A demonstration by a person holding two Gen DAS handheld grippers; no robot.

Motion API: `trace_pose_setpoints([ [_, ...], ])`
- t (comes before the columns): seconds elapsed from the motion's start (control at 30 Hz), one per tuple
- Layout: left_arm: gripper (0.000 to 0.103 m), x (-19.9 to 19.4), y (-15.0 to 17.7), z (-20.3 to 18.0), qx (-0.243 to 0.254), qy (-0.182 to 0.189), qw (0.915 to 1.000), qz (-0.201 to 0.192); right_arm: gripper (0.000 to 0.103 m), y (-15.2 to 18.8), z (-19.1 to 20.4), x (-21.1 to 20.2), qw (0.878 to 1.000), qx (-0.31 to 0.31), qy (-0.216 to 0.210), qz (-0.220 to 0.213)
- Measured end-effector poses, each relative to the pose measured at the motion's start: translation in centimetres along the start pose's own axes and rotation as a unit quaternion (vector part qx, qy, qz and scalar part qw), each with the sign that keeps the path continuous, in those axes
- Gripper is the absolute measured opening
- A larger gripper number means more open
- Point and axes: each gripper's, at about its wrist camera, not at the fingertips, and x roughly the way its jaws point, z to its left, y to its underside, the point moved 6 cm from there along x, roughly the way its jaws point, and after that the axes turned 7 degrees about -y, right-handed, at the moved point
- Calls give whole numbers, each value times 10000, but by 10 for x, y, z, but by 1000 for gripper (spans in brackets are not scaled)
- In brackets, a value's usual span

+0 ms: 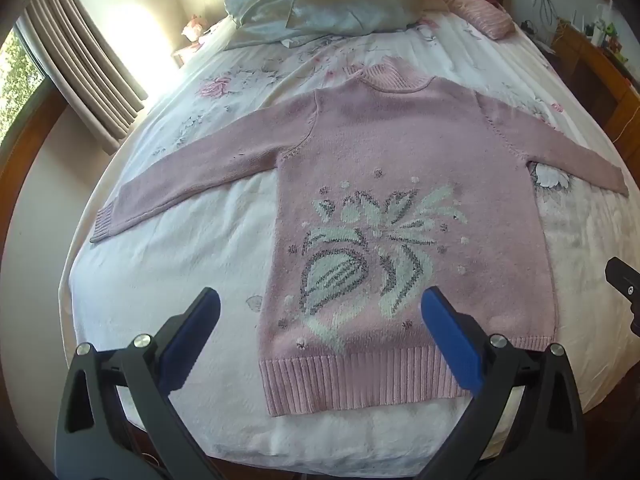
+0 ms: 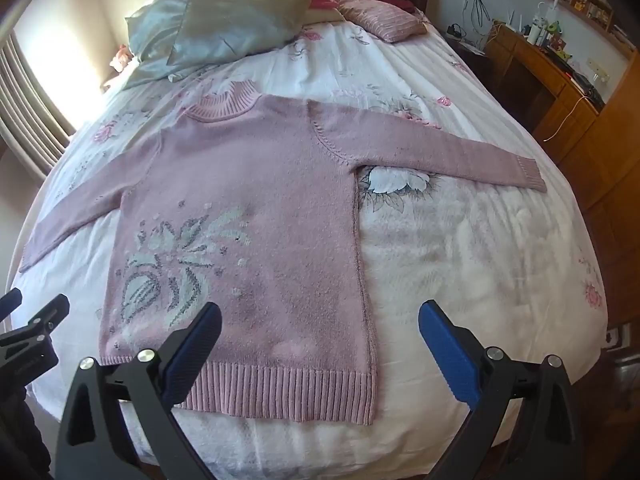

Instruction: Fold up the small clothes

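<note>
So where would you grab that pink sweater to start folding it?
Probably by the sleeve cuffs. The pink sweater lies flat, face up, both sleeves spread wide. The left gripper could come from the outer side onto the left cuff, the right gripper onto the right cuff. The cuffs are thick ribbed edges lying free on the bedspread, so open jaws could pinch them and swing each sleeve across the body.

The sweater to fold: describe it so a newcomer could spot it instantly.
Start at the bed with its white floral cover; the pink knit sweater lies flat in the middle, sleeves spread, ribbed hem nearest the cameras. Unlike the pillows heaped at the headboard, it carries a white-and-grey flower pattern on its front.
</note>
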Motion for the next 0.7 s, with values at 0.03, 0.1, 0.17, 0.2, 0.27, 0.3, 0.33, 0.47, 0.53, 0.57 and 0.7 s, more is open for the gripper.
trace_pose_setpoints([
  [0.03, 100, 0, 0, 0, -2, 1, 10000, 5, 99, 0, 0, 0, 10000, 1, 5, -6],
  [0.1, 100, 0, -1, 0, -5, 2, 10000, 8, 99, 0, -1, -1, 10000, 5, 10, -16],
  [0.17, 100, 1, -1, 0, -10, 1, 10000, 4, 99, -1, -2, -3, 9999, -39, 72, -71],
  [0.2, 100, 0, -1, 0, -16, 14, 10000, 2, 99, -2, -2, -4, 9999, -37, 69, -70],
  [0.27, 100, 0, -1, 0, -27, 19, 10000, 0, 99, -2, -4, -6, 9999, -30, 73, -72],
  [0.3, 100, 0, -1, 0, -21, 14, 10000, -3, 99, -3, -4, -7, 9999, -27, 71, -77],
  [0.33, 100, 0, -1, 0, -15, 7, 10000, -5, 99, -3, -5, -9, 9999, -25, 67, -86],
  [0.47, 100, 0, -1, 1, -20, -6, 10000, -9, 99, -3, -1, 1, 10000, -14, 16, -35],
  [0.53, 100, 0, -2, 1, -21, -15, 10000, -15, 99, -3, -2, 1, 10000, -10, 9, -38],
  [0.57, 100, 0, -2, 1, -17, -22, 10000, -17, 99, -4, -2, 1, 10000, -8, 5, -40],
  [0.7, 100, 1, -1, 2, -11, -35, 10000, -11, 99, -4, -1, 1, 10000, -1, 0, -30],
])
